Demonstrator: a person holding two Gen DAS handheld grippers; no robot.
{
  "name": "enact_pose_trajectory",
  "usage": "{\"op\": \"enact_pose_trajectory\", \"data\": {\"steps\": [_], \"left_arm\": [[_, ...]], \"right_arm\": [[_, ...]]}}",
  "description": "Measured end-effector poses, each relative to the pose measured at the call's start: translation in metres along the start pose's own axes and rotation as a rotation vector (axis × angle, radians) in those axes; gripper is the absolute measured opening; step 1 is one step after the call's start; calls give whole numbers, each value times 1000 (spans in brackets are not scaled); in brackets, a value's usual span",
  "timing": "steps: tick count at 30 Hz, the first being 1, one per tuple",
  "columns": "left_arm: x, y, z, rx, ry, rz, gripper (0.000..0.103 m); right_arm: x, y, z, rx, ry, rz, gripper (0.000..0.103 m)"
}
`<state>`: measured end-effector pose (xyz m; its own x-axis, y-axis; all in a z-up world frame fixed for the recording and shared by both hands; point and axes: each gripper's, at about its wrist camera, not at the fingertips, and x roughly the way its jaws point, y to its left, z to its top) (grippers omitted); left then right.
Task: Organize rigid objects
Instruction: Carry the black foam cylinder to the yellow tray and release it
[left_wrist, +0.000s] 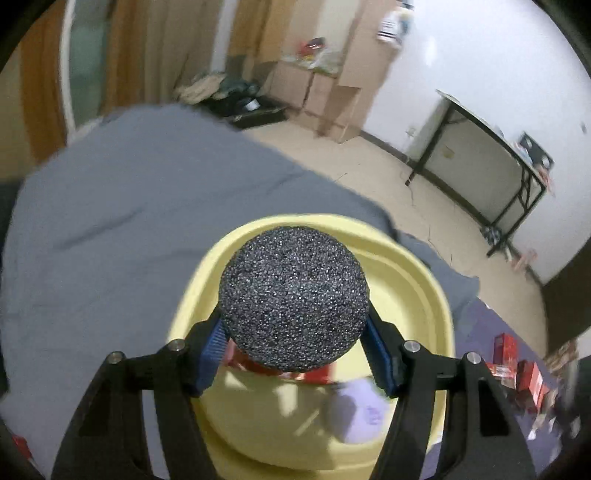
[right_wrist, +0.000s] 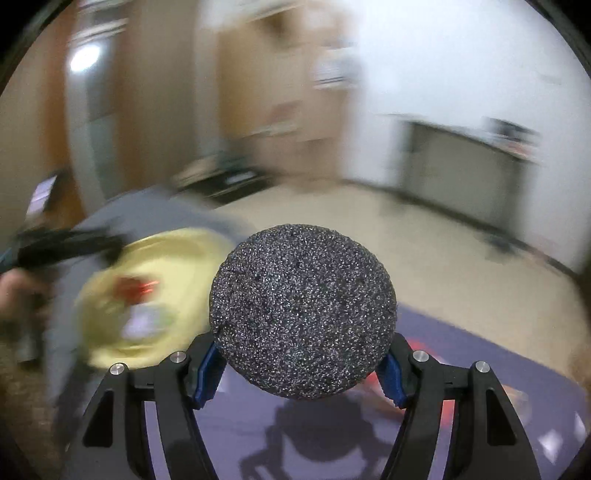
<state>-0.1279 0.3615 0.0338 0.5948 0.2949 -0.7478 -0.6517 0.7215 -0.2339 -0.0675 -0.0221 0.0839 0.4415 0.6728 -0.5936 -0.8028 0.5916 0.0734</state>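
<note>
- While the left gripper (left_wrist: 293, 350) clamps a speckled grey foam ball (left_wrist: 293, 299), it hangs over the yellow bin (left_wrist: 436, 295).
- The right gripper (right_wrist: 301, 365) clamps a second foam ball (right_wrist: 303, 312) above the purple mat (right_wrist: 461, 339).
- The bin stands on the grey sheet (left_wrist: 129, 206) at the mat's edge.

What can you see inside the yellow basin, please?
In the left wrist view, the basin holds a red box and a blurred pale purple item. The ball in the left tool covers the middle, so anything there is hidden.
</note>
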Motion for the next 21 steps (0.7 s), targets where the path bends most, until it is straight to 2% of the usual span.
{"op": "enact_pose_trajectory", "data": {"steps": [1, 4, 8, 13, 15, 16, 17, 19, 20, 21], "left_arm": [[7, 14, -2, -31, 20, -17, 67], [29, 32, -10, -70, 68, -52, 67], [48, 28, -14, -62, 89, -100, 67], [50, 29, -13, -80, 73, -135, 70], [49, 29, -14, -81, 81, -134, 75], [48, 29, -13, -81, 86, -123, 85], [47, 30, -13, -81, 88, -107, 91], [41, 32, -8, -102, 67, -127, 103], [35, 33, -6, -114, 44, -137, 103], [25, 34, -4, -127, 4, -149, 103]], "right_arm": [[24, 39, 9, -63, 49, 111, 68], [76, 108, 26, -184, 148, 253, 68], [141, 147, 34, -295, 233, 228, 68], [171, 159, 9, -292, 318, 199, 68], [177, 161, 4, -292, 332, 186, 68], [178, 161, 1, -288, 335, 188, 69], [182, 163, 3, -284, 339, 191, 71], [180, 166, 2, -266, 342, 199, 94], [173, 166, 2, -266, 323, 204, 103], [172, 163, 10, -268, 314, 209, 103]]}}
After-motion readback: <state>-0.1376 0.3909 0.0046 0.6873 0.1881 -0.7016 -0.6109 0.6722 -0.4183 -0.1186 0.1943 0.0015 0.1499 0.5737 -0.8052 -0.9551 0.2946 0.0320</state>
